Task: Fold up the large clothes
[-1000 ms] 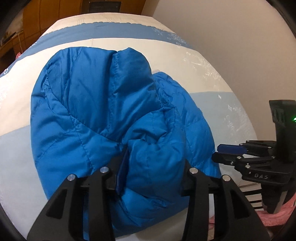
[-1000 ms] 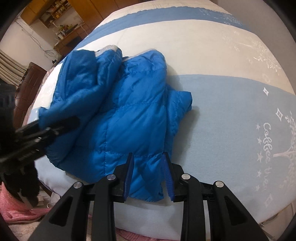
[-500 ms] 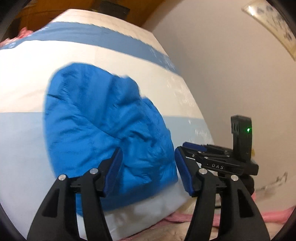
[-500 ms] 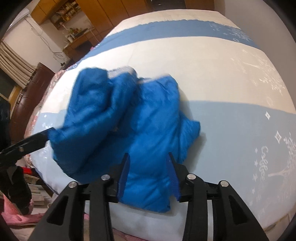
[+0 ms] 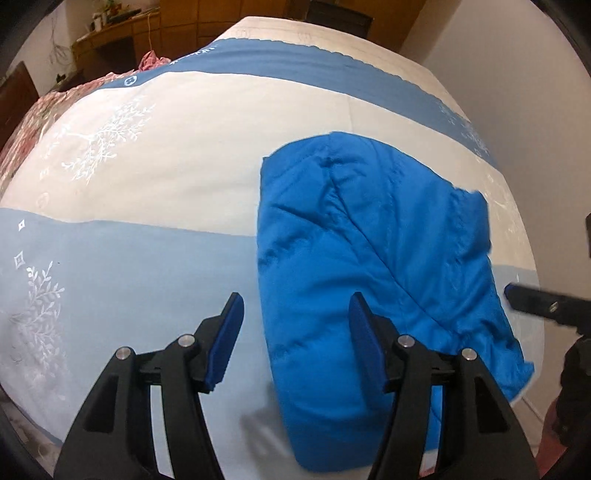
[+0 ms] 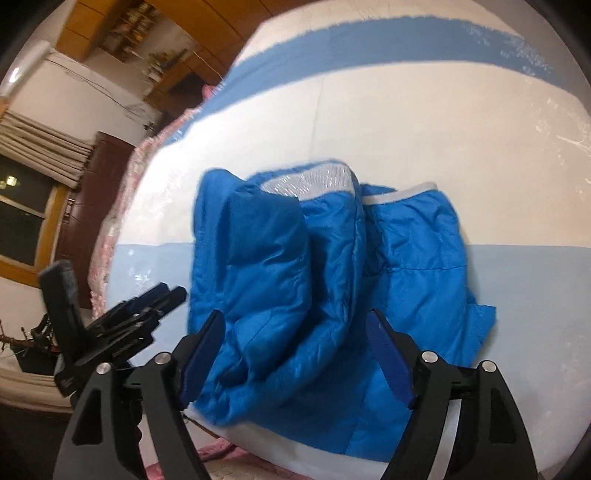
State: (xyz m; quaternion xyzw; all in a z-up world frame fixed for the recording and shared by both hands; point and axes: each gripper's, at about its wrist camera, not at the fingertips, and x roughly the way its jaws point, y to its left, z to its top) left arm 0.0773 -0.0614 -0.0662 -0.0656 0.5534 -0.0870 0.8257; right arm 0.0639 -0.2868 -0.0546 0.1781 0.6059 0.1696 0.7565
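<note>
Blue puffy jacket [image 6: 317,295] lies bundled near the bed [image 5: 147,155] edge; left claw [image 5: 295,332] released, right claw [image 6: 295,350] opening, empty; springy padding may unfold or slide off.

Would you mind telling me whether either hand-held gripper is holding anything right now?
Nothing is held: the blue jacket lies free on the bed.

Bedspread [image 5: 147,155] with white, light-blue and dark-blue bands, white branch prints. Pink floral blanket [image 5: 26,122] at bedspread's far left edge. Wooden cabinets [image 5: 122,29] beyond bedspread. Dark window [image 6: 18,218] with pale curtain [image 6: 40,144] left of bedspread.
</note>
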